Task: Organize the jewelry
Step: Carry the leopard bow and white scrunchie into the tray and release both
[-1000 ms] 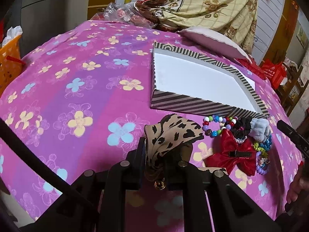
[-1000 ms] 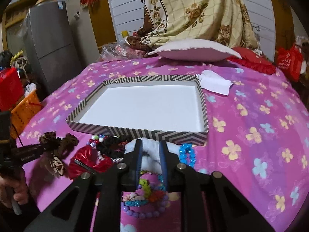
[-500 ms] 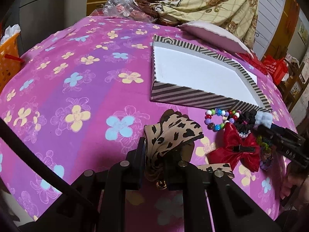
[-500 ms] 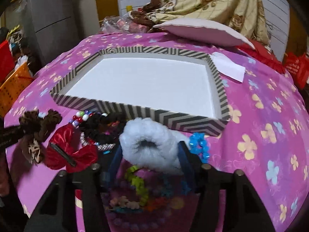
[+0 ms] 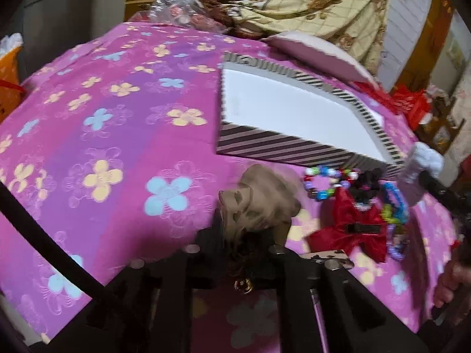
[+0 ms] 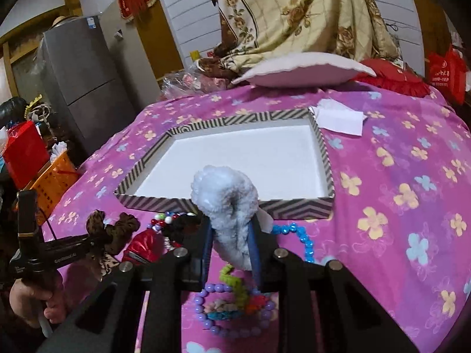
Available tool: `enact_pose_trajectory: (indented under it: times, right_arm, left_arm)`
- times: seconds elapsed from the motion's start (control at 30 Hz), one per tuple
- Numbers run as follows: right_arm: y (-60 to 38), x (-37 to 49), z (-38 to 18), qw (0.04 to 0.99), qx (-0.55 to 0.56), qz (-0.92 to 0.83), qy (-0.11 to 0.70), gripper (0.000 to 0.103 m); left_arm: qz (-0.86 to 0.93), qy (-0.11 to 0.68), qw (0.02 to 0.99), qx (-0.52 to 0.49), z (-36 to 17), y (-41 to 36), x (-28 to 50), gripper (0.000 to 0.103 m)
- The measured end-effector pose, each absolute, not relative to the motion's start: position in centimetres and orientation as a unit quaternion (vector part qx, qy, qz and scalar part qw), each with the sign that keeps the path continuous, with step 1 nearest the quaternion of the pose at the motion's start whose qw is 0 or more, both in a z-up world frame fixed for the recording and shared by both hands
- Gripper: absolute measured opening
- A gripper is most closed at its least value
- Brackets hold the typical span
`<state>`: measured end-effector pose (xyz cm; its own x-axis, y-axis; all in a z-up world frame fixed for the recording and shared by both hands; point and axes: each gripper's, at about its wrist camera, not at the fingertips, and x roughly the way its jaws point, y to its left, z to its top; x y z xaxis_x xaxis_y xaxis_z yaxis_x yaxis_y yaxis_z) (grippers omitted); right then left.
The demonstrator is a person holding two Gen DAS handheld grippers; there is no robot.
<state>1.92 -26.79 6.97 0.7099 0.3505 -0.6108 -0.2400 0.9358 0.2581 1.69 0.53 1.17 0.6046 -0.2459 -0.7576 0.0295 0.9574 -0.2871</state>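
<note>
My left gripper point(image 5: 250, 235) is shut on a leopard-print hair bow point(image 5: 259, 197), held just above the pink bedspread; it also shows in the right wrist view point(image 6: 112, 229). My right gripper point(image 6: 231, 241) is shut on a white fluffy scrunchie point(image 6: 225, 203), lifted in front of the striped box point(image 6: 223, 206); the scrunchie also shows in the left wrist view point(image 5: 424, 161). The box point(image 5: 279, 144) has a bare white floor. A red bow point(image 5: 353, 229), a multicolour bead bracelet point(image 5: 321, 182), a black scrunchie point(image 5: 368, 182), a blue bead bracelet point(image 6: 303, 241) and a purple bead bracelet point(image 6: 232, 309) lie in front of it.
A white pillow point(image 6: 303, 70) and a floral blanket point(image 6: 300, 14) lie behind the box. A white paper point(image 6: 338, 117) lies by its far right corner. An orange basket point(image 6: 53, 182) and a grey fridge point(image 6: 82, 82) stand left of the bed.
My right gripper has closed on the white scrunchie and lifted it off the pile. My left gripper, still holding the leopard bow, has shifted a little, and its view is blurred.
</note>
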Motion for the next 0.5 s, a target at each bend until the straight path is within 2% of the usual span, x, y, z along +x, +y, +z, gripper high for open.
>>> enact_pose_trajectory:
  times: [0.2, 0.5]
  right_arm:
    - [-27.2, 1.0, 7.9, 0.928, 0.087, 0.158, 0.325, 0.023]
    - [-28.3, 0.1, 9.1, 0.938, 0.103, 0.143, 0.299, 0.023]
  left_arm:
    - [-0.103, 0.376, 0.914, -0.110, 5.1, 0.7, -0.4, 0.000]
    - [-0.099, 0.336, 0.926, -0.141, 10.2, 2.4, 0.4, 0.000]
